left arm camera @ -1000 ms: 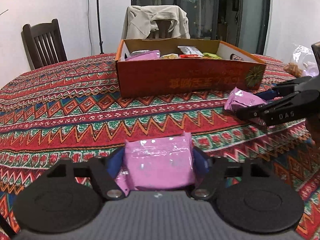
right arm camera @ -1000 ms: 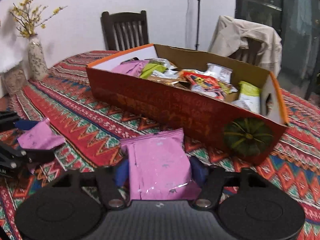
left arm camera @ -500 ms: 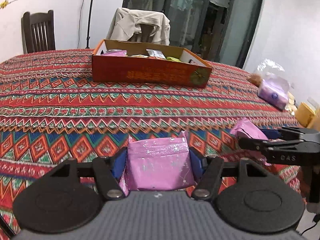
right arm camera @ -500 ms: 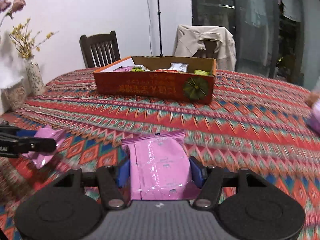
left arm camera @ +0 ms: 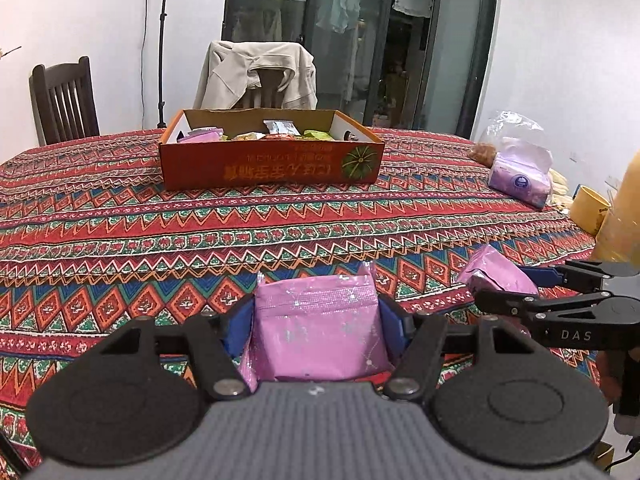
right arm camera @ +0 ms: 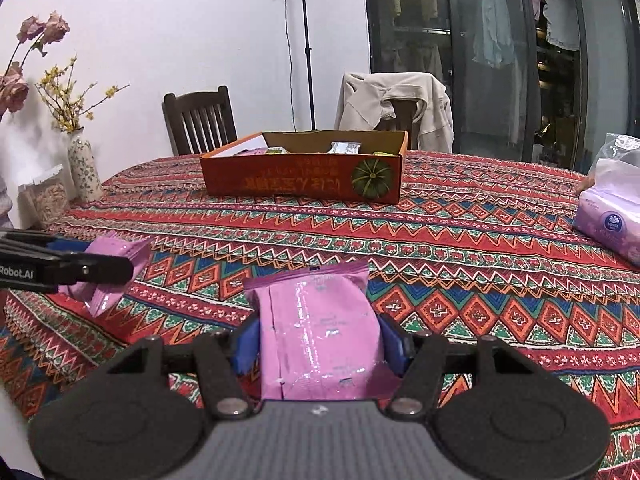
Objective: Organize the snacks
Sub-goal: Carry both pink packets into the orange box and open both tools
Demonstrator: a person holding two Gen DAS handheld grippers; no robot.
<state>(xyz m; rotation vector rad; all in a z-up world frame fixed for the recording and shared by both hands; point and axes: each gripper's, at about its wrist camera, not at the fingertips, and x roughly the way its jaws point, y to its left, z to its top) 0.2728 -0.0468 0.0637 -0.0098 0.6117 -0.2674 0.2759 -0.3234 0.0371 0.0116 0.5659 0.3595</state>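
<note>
Left tool point(left arm camera: 316, 316): blue pads pressed against both sides of a pink snack packet point(left arm camera: 318, 334), jaws partly closed around it. Packet held clear above the tabletop point(left arm camera: 120, 240), sealed edge pointing away from the camera.

Right tool point(right arm camera: 318, 334): same partial closure, blue pads clamped on a second pink snack packet point(right arm camera: 318, 336), its back seam facing up. Also held above the patterned red cloth.

Each tool shows in the other's view. From the left wrist view, the right tool point(left arm camera: 500, 286) sits at the right edge with its pink packet point(left arm camera: 496, 276) between the fingers. From the right wrist view, the left tool point(right arm camera: 112, 260) enters at the left edge with its packet point(right arm camera: 108, 268).

Orange cardboard box point(left arm camera: 272, 168) stands well away, at the far side of the tabletop, open-topped, pumpkin print on its near wall. Assorted snack packets point(left arm camera: 280, 130) lie inside, pink, silver and green among them.

Tissue pack point(right arm camera: 608, 224) lies near the right edge of the tabletop. Vase with yellow sprigs point(right arm camera: 82, 164) at the far left. Two chairs behind the tabletop, one draped with a beige jacket point(left arm camera: 260, 72).
</note>
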